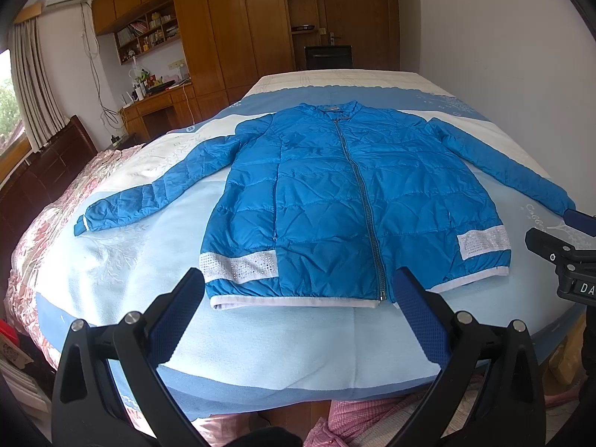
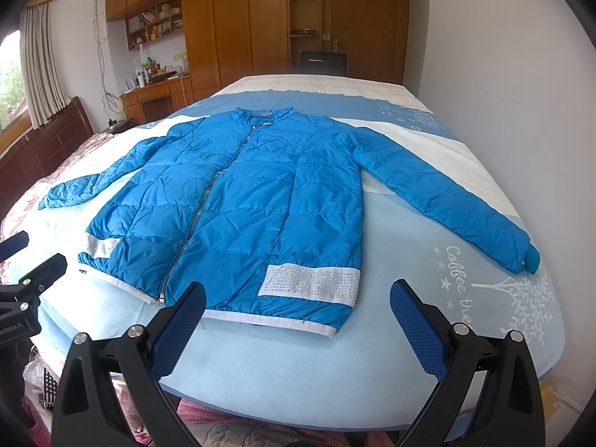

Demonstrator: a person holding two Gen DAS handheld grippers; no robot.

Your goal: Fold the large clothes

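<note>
A blue quilted jacket (image 1: 335, 193) (image 2: 242, 201) lies flat and zipped on the bed, collar far, white hem near, both sleeves spread out to the sides. My left gripper (image 1: 298, 298) is open, held just before the hem near the zipper's lower end, with nothing between its blue pads (image 1: 175, 316). My right gripper (image 2: 298, 309) is open too, in front of the hem by the white studded patch (image 2: 309, 283). Each gripper shows at the edge of the other's view: the right gripper (image 1: 566, 253) and the left gripper (image 2: 26, 272).
The bed (image 1: 260, 354) (image 2: 298, 372) has a pale blue cover and a pink quilt (image 1: 44, 231) along its left side. A dark headboard (image 1: 44, 164) stands at the left. Wooden wardrobes (image 1: 231, 29), a desk (image 1: 160, 104) and a white wall (image 2: 503, 74) lie beyond.
</note>
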